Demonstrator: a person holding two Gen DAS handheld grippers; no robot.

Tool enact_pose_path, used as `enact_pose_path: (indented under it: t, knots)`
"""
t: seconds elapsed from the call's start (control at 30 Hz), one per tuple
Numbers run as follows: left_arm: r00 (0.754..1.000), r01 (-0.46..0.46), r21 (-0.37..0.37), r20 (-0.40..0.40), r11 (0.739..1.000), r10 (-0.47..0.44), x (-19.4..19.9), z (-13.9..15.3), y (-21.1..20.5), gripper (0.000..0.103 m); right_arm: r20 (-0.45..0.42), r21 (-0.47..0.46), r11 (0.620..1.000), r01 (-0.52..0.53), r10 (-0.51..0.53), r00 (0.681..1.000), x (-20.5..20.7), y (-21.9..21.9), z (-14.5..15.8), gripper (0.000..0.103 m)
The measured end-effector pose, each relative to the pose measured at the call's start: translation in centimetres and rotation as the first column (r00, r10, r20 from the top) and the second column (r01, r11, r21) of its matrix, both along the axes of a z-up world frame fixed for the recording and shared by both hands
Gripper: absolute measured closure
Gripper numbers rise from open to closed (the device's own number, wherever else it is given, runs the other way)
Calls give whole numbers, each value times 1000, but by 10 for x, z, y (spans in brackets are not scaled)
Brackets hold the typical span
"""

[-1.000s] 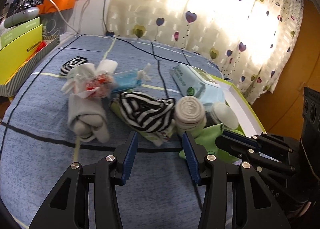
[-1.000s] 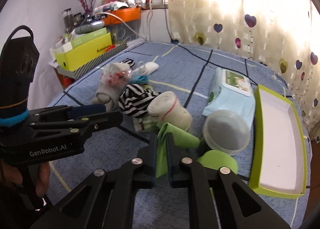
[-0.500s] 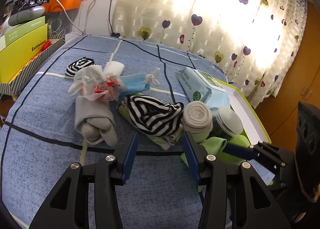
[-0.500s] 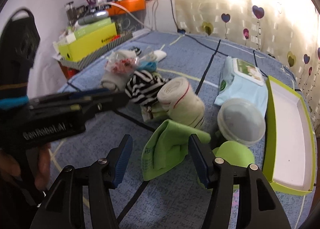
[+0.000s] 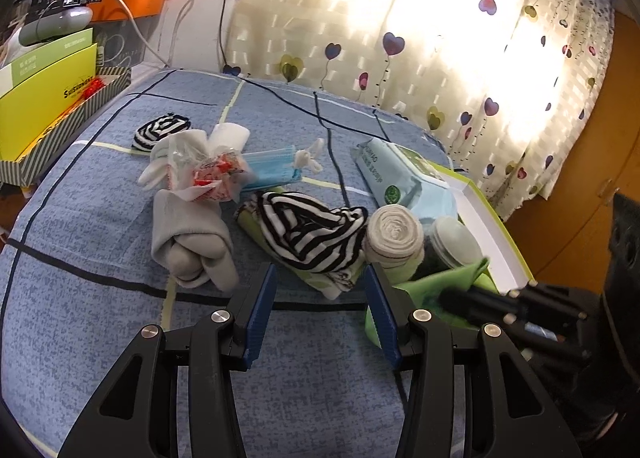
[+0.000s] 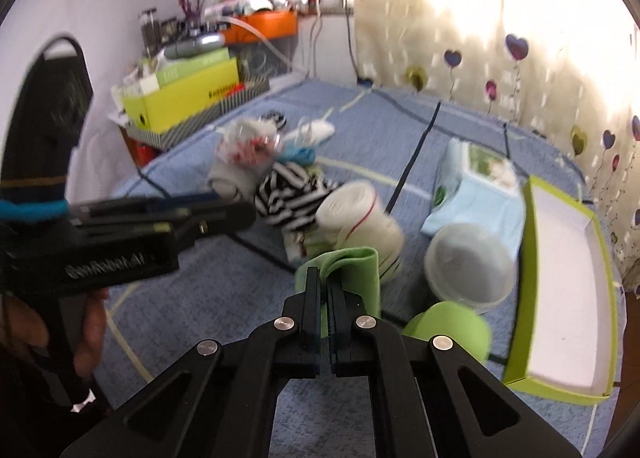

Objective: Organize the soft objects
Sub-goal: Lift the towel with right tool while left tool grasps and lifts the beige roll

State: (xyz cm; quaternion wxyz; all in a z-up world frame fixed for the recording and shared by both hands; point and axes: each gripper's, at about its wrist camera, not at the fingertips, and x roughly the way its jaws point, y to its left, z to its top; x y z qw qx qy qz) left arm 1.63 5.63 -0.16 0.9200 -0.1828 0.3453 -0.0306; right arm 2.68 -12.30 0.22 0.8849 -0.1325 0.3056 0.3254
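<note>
Green cloth (image 6: 352, 270) pinched by right gripper (image 6: 324, 286) (seemingly lifted); left gripper (image 5: 320, 298) fingers apart.

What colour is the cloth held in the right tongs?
Light green cloth, pinched in the right tongs; clearest in the right wrist view.

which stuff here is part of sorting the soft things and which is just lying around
Job:
green cloth, pinched in the right gripper
striped cloth
grey socks
rolled sock
striped sock
green tray
left gripper, open

Lying about:
wipes pack
lidded tub
face mask
yellow box
orange bin
</note>
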Motion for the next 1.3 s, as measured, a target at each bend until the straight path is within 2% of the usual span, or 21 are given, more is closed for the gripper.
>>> enact_pose_path:
  t: [0.23,0.53,0.6,0.7,1.13,1.17,1.2,1.3]
  knots:
    - [998,59,1,0,998,-59,9,1,-18,56,69,58,998,27,-31,997,-1,-24,27,100]
    - [991,130,0,-31,992,-130,41,-4,-45,55,132,109,989,96,-111,985,5,-57,50,100]
    - [991,128,-7,-45,992,-129,48,-7,-47,50,137,116,987,109,-125,983,6,-63,51,100]
    - [990,126,-32,-59,991,-128,58,-11,-48,49,139,124,985,121,-138,981,8,-70,53,100]
    - [994,94,-36,-60,995,-96,73,-8,-54,49,136,149,980,132,-152,979,11,-84,52,100]
    - [994,93,-35,-49,995,-95,72,-6,-54,50,135,150,980,133,-154,979,11,-85,52,100]
    - [995,92,-27,-40,995,-93,70,-5,-54,59,134,152,979,134,-155,979,10,-86,52,100]
    - [996,85,2,-15,996,-85,62,2,-56,61,132,161,977,139,-161,978,10,-89,52,100]
